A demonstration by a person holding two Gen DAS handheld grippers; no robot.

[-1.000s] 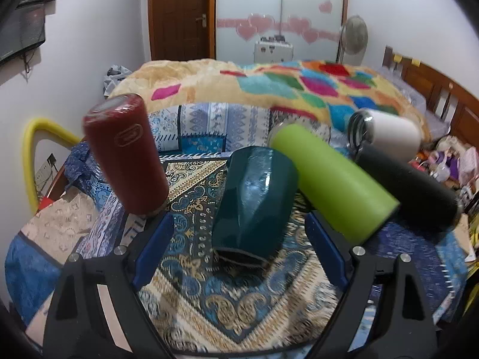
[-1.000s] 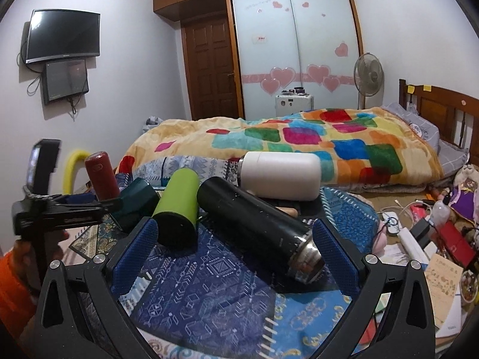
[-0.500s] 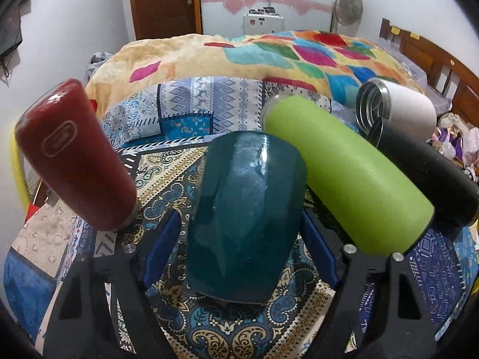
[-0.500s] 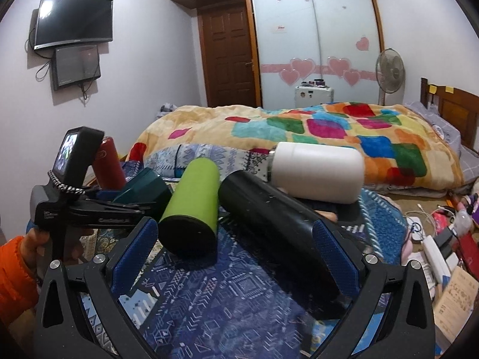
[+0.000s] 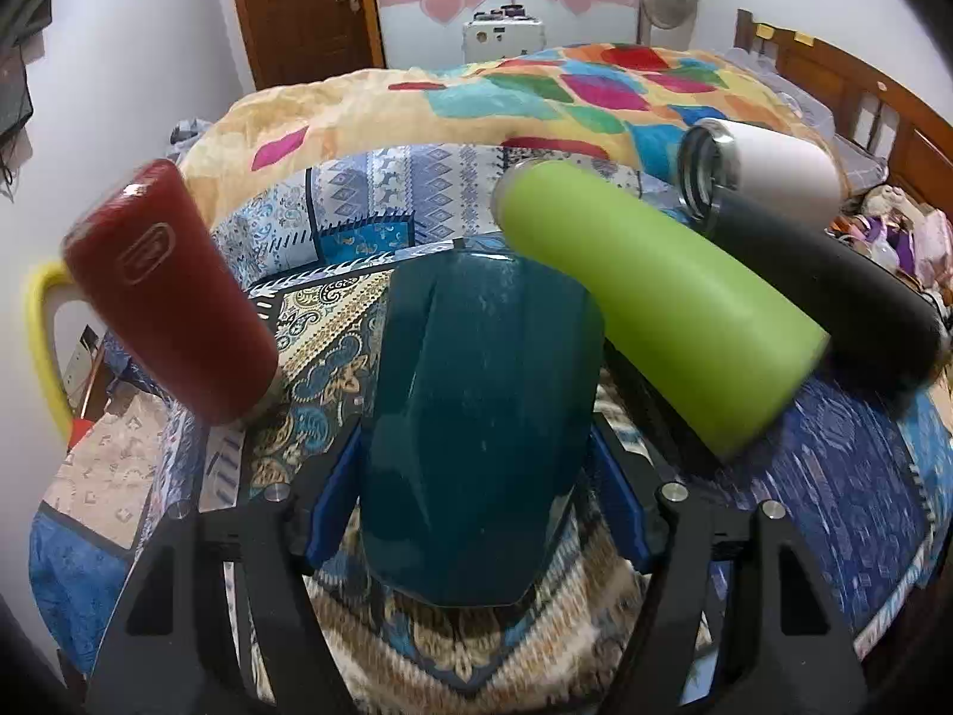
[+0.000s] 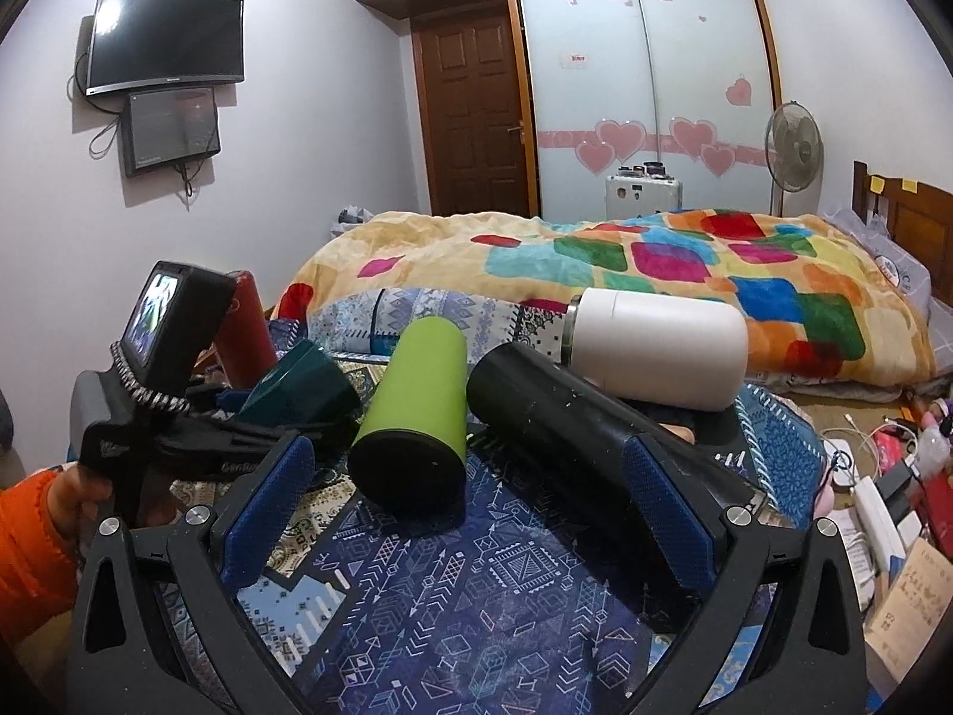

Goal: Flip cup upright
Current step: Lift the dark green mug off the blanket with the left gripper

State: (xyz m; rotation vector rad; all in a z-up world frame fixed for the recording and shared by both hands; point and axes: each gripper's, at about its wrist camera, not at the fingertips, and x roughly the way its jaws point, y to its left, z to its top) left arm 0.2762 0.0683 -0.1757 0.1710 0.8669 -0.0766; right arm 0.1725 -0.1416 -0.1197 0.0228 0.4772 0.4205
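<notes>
A dark teal cup (image 5: 476, 417) stands upside down on the patterned cloth, base up; it also shows in the right wrist view (image 6: 304, 387). My left gripper (image 5: 476, 488) has its blue pads (image 5: 330, 500) close against both sides of the cup, near its lower rim, and looks shut on it. My right gripper (image 6: 470, 512) is open and empty, with its right pad beside a black bottle (image 6: 595, 453) that lies on its side. A lime green bottle (image 6: 417, 411) lies left of the black one.
A red bottle (image 5: 167, 292) stands left of the teal cup. A white bottle (image 5: 768, 167) lies on its side behind the black bottle (image 5: 834, 292). The lime bottle (image 5: 655, 304) lies close to the cup's right side. The bed (image 6: 655, 262) is behind.
My left gripper has moved forward around the teal cup and closed on its sides. My right gripper has moved forward toward the lying bottles and stays open.
</notes>
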